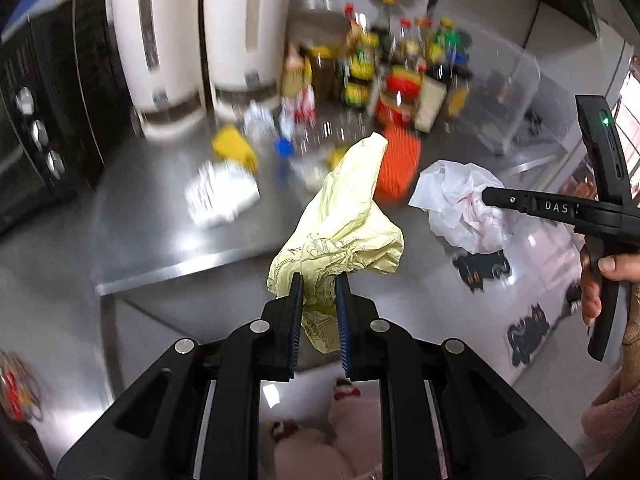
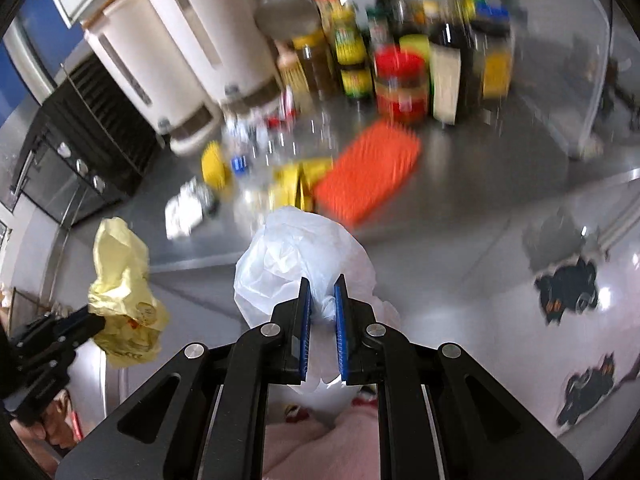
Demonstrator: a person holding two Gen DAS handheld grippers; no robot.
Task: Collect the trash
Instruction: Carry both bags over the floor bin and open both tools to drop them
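My left gripper (image 1: 319, 280) is shut on a crumpled pale yellow plastic bag (image 1: 344, 224) and holds it in the air in front of the steel counter (image 1: 152, 208). My right gripper (image 2: 322, 283) is shut on a crumpled white plastic bag (image 2: 296, 256), also held off the counter. The yellow bag shows at the left of the right wrist view (image 2: 120, 280), the white bag at the right of the left wrist view (image 1: 460, 208). Other litter lies on the counter: a white wrapper (image 1: 222, 196), a yellow piece (image 1: 234, 148), a clear bottle with a blue cap (image 1: 285, 148).
An orange ridged mat (image 2: 368, 172) lies on the counter. Several sauce bottles and jars (image 2: 400, 84) stand behind it, two white dispensers (image 1: 200, 40) at the back left, a black oven (image 1: 40, 120) at far left, a clear box (image 1: 508, 96) at right. Cat stickers (image 2: 568, 292) mark the floor.
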